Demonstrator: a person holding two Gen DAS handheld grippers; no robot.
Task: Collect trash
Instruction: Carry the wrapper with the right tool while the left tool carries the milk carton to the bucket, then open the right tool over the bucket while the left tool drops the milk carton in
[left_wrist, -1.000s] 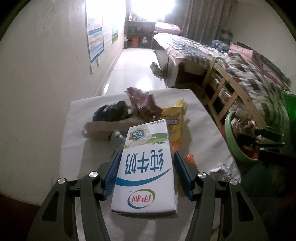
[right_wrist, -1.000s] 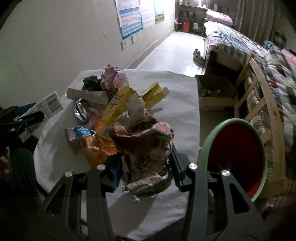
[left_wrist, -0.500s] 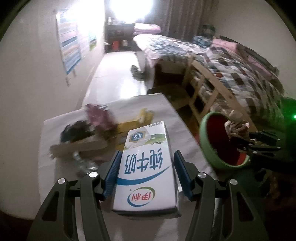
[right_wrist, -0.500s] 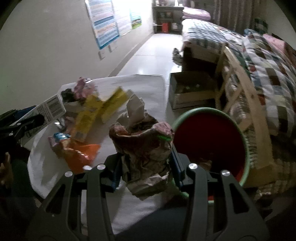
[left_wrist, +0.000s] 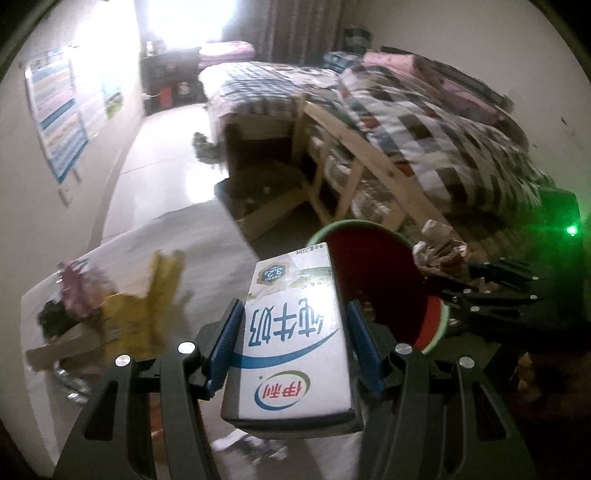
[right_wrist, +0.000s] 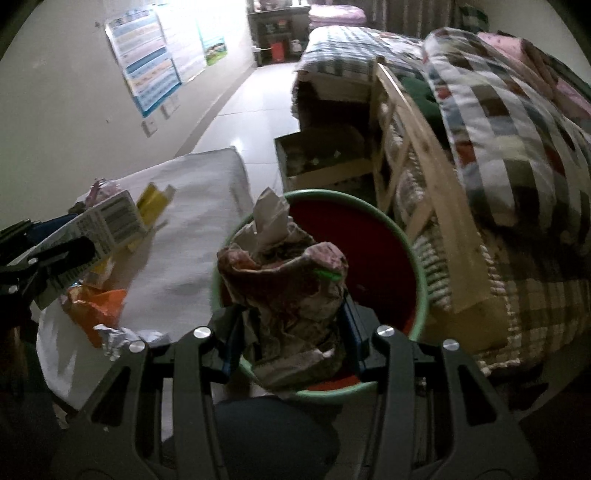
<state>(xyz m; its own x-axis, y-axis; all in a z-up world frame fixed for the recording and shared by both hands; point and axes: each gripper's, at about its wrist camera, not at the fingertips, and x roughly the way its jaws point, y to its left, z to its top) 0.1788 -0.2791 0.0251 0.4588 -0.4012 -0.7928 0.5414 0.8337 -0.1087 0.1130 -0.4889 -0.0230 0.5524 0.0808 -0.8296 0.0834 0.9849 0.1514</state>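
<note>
My left gripper (left_wrist: 293, 345) is shut on a white and blue milk carton (left_wrist: 295, 332), which reaches toward the rim of a green bin with a red inside (left_wrist: 388, 266). In the right wrist view my right gripper (right_wrist: 290, 326) is shut on a crumpled brownish paper wad (right_wrist: 288, 291) held over the same green bin (right_wrist: 413, 266). That wad (left_wrist: 439, 251) and the right gripper (left_wrist: 491, 291) also show at the bin's right side in the left wrist view. The carton (right_wrist: 99, 229) and the left gripper (right_wrist: 40, 258) appear at the left of the right wrist view.
A white-covered table (right_wrist: 192, 236) still carries a yellow wrapper (left_wrist: 147, 295), an orange wrapper (right_wrist: 99, 306), crumpled foil (right_wrist: 118, 338) and other scraps. A wooden bed frame (right_wrist: 417, 155) with a checked quilt stands right of the bin. A cardboard box (right_wrist: 325, 162) sits on the floor.
Both grippers have swung right, from over the table's trash pile to the green bin. The carton and the paper wad stay held throughout.
</note>
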